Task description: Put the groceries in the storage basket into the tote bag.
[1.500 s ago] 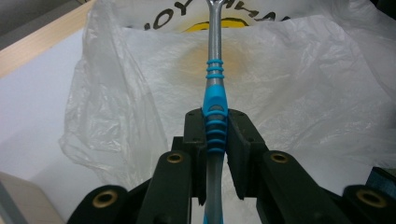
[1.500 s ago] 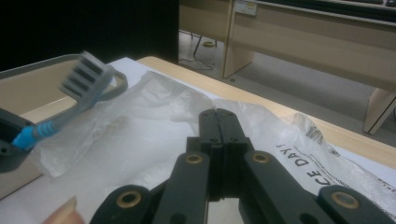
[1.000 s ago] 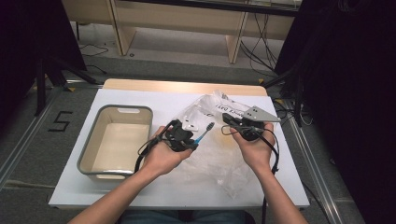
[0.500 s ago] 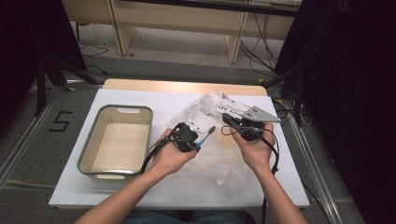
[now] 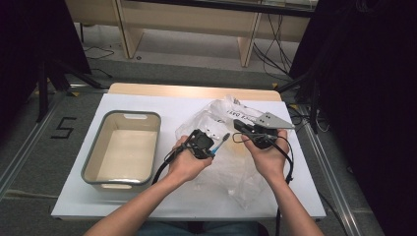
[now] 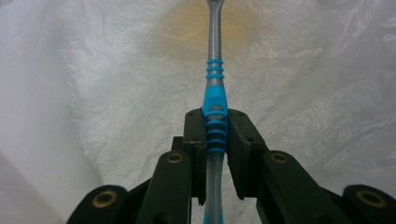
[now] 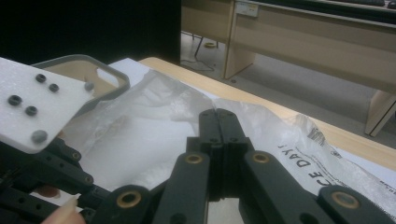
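Furthest to the left of the left gripper (image 5: 210,146) sits the grey-rimmed, cream-coloured plastic tub (image 5: 153,140), open and with nothing in it, well apart from the jaws. The left gripper itself is clamped on the blue and translucent plastic toothbrush (image 6: 215,100) at the ribbed blue grip, the neck running straight ahead of the jaws and the head pointing toward the right gripper (image 5: 239,127). Beneath and ahead of it lies the crumpled clear plastic bag with black print (image 5: 231,162), spread under both hands.

The right gripper has its jaws pressed together; the bag film rises right in front of them, but whether a fold is pinched between them cannot be told.

The step appears to be moving the toothbrush relative to the bag, probably out of it or clear of it toward the tub. To do it well, keep the squeeze on the ribbed section where it will not slip, hold the brush level, and have the right gripper keep the film steady.

The loose film is the main obstacle: it could cling to the bristles or drag along. The cables trailing from each gripper lie close over the bag too.
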Demonstrator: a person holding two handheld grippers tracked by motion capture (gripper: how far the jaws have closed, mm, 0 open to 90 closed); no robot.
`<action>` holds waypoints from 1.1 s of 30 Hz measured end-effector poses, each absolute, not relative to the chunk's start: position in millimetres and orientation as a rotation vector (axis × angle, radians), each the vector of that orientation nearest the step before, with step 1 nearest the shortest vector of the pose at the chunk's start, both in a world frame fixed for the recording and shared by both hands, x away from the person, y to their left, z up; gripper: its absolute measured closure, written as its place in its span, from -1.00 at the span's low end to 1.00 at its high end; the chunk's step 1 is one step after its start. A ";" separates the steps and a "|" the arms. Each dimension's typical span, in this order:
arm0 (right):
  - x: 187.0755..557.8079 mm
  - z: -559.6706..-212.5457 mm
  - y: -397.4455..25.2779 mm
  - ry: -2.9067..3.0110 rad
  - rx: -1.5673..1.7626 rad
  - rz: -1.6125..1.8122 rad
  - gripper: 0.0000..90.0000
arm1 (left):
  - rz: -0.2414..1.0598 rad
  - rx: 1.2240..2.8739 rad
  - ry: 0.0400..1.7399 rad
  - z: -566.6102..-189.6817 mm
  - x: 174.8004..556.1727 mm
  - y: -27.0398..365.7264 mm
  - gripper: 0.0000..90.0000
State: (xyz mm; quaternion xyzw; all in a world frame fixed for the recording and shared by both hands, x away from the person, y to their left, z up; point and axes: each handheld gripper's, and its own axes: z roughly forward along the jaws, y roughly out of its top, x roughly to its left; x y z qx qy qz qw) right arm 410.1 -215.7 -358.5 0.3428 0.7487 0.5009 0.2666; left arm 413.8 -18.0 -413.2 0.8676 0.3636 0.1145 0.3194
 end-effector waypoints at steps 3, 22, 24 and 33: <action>410.1 -359.0 -215.0 2.023 0.928 1.350 1.00 | 0.309 2.269 0.958 -414.8 415.4 -20.8 0.73; 409.8 -361.4 -211.5 2.040 0.920 1.345 1.00 | 0.334 2.266 0.950 -421.3 423.5 -41.2 0.73; 409.7 -361.4 -211.6 2.039 0.920 1.345 1.00 | 0.342 2.258 0.945 -420.9 424.7 -42.2 0.73; 409.8 -361.8 -211.5 2.039 0.921 1.344 1.00 | 0.362 2.234 0.930 -425.2 429.0 -47.0 0.73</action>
